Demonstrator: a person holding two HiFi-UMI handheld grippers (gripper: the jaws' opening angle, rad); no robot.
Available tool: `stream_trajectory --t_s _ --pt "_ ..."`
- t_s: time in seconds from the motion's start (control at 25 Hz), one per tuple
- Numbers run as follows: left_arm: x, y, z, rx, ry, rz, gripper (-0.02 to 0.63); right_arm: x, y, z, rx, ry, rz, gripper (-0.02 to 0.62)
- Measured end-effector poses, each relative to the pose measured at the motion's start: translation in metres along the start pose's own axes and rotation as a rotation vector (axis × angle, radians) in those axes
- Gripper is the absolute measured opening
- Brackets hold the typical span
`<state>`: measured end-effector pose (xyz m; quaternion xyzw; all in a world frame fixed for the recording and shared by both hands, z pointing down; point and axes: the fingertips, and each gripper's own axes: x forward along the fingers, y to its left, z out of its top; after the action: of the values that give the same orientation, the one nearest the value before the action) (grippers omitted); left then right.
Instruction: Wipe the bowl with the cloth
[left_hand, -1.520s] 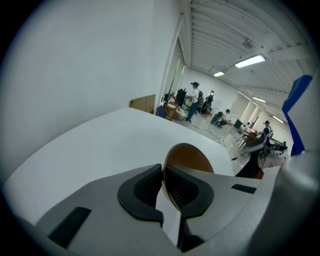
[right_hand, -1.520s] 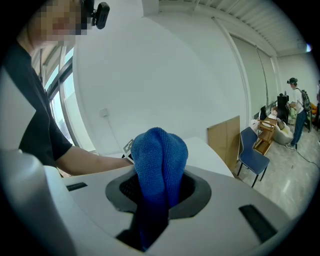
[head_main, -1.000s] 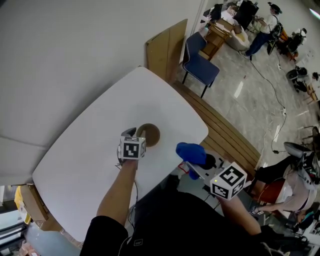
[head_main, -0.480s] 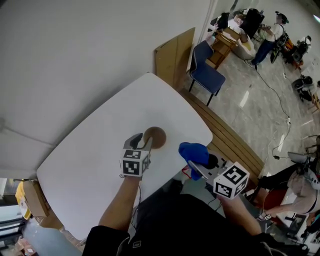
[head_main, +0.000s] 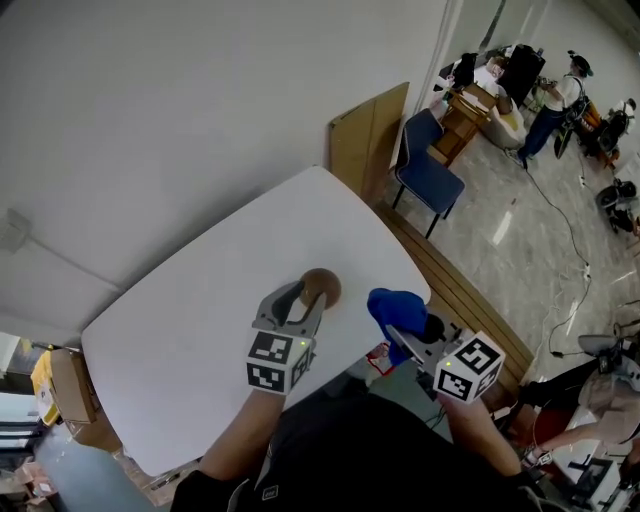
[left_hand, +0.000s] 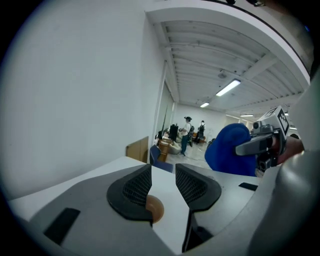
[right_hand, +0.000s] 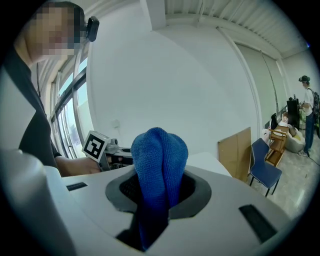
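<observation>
A small brown bowl stands on the white table near its right front edge. My left gripper hovers over the table just short of the bowl, open, with nothing between its pads. In the left gripper view the bowl shows low down beyond the left gripper, half hidden by the left jaw. My right gripper is shut on a bunched blue cloth, held off the table's edge to the right of the bowl. The cloth fills the right gripper.
A blue chair and a leaning wooden board stand past the table's far corner. A slatted wooden bench runs along the right. A cardboard box sits at the left. People work at desks far off.
My left gripper has drawn back and up from the bowl, toward me. The right gripper with the cloth has come slightly nearer the bowl. The head view has shifted.
</observation>
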<state>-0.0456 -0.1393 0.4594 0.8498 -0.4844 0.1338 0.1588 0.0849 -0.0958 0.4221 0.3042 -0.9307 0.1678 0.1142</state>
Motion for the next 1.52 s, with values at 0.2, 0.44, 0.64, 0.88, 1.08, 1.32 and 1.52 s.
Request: stream_trajectory --t_s 0.2,0.44,0.64,0.88,1.08,1.32,1.52 --pt "-0.022 -0.019 0.028 0.026 -0.059 -0.02 0.158 -0.005 0.008 0.019 -0.028 -0.059 0.044 0.091" --pt "-0.053 -0.037 0.07 0.074 -0.151 -0.046 0.158 -0.017 0.026 0.056 -0.105 -0.171 0.057 0.09" --pt "-0.075 -0.061 0.113 0.14 -0.256 -0.086 0.156 -0.036 0.053 0.096 -0.193 -0.289 0.114 0.089" --pt "-0.086 -0.063 0.122 0.175 -0.3 -0.052 0.156 -0.042 0.062 0.106 -0.222 -0.324 0.117 0.087" --pt "-0.091 -0.057 0.124 0.143 -0.297 -0.045 0.152 -0.041 0.056 0.1 -0.187 -0.305 0.111 0.086" --pt "-0.098 -0.045 0.126 0.15 -0.279 -0.017 0.144 -0.042 0.056 0.096 -0.176 -0.304 0.109 0.086" --pt "-0.115 -0.045 0.148 0.167 -0.315 -0.046 0.131 -0.044 0.053 0.096 -0.169 -0.312 0.104 0.086"
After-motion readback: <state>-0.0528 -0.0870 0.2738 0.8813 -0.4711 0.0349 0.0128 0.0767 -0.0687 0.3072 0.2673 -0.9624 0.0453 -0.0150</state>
